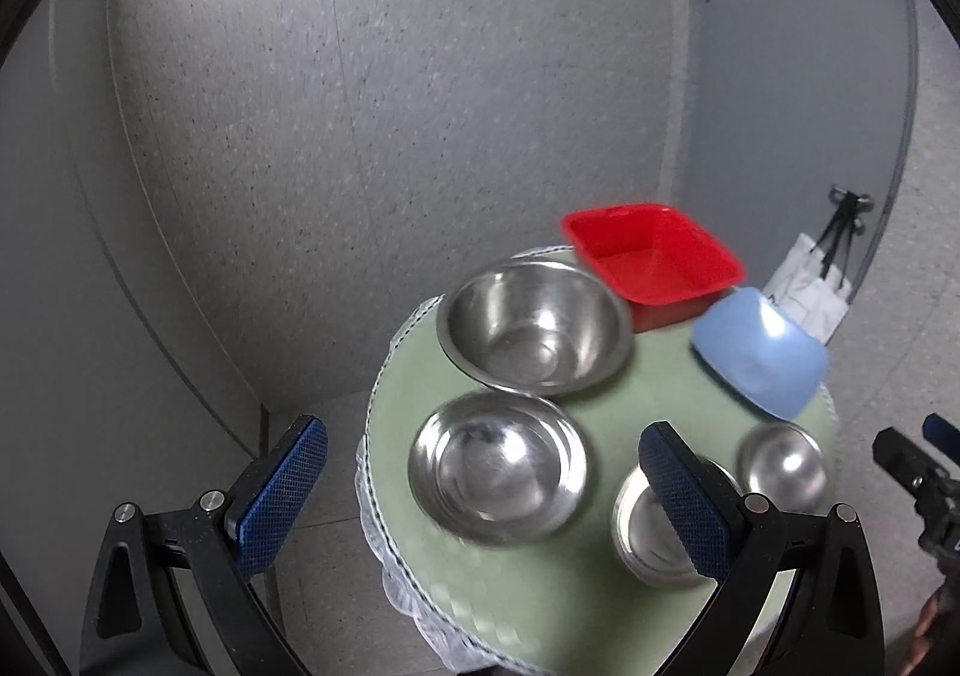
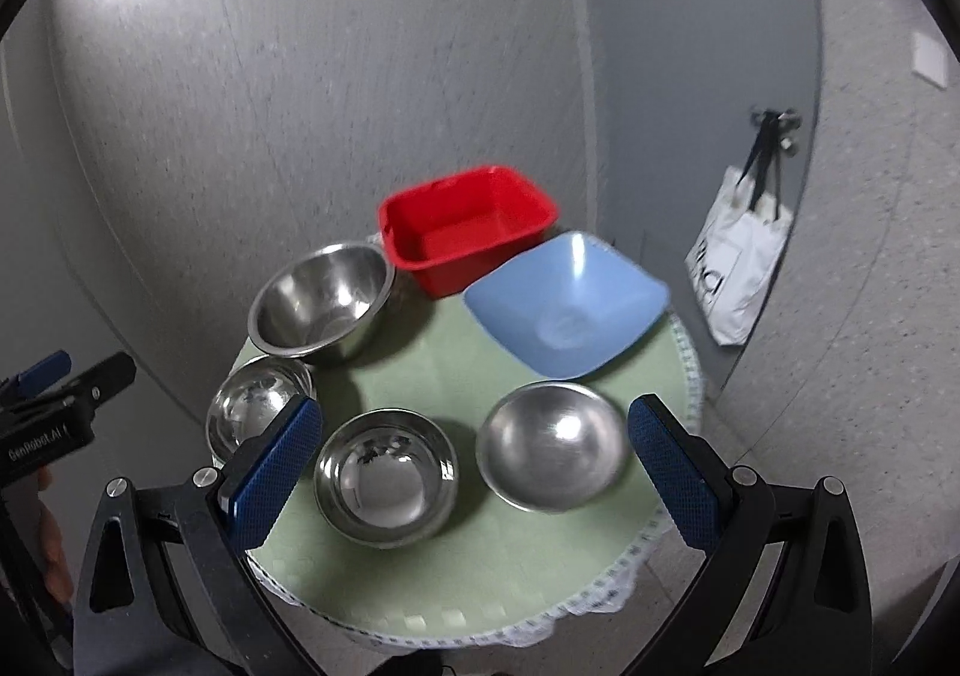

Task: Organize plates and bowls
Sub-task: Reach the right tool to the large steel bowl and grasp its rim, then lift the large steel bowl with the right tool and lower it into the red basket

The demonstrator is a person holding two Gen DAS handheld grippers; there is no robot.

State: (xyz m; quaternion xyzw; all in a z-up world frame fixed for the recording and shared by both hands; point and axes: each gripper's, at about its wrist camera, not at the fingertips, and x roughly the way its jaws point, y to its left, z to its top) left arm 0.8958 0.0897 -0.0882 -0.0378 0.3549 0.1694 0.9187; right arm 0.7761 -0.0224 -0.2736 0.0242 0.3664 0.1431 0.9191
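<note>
A small round table with a green cloth (image 1: 600,604) (image 2: 444,358) holds several steel bowls, a blue square bowl and a red tub. The largest steel bowl (image 1: 534,328) (image 2: 321,304) stands at the back left, next to the red tub (image 1: 654,262) (image 2: 468,226). The blue bowl (image 1: 762,352) (image 2: 567,304) is at the back right. A medium steel bowl (image 1: 498,466) (image 2: 255,406) and two smaller ones (image 1: 654,532) (image 2: 387,475), (image 1: 783,466) (image 2: 555,445) stand in front. My left gripper (image 1: 483,496) hovers open above the medium bowl. My right gripper (image 2: 474,472) hovers open above the two front bowls.
The table stands in a corner of grey speckled walls. A white tote bag (image 1: 810,286) (image 2: 738,268) hangs from a door handle at the right. The left gripper's body (image 2: 54,412) shows at the left edge; the right gripper's (image 1: 924,472) at the right edge.
</note>
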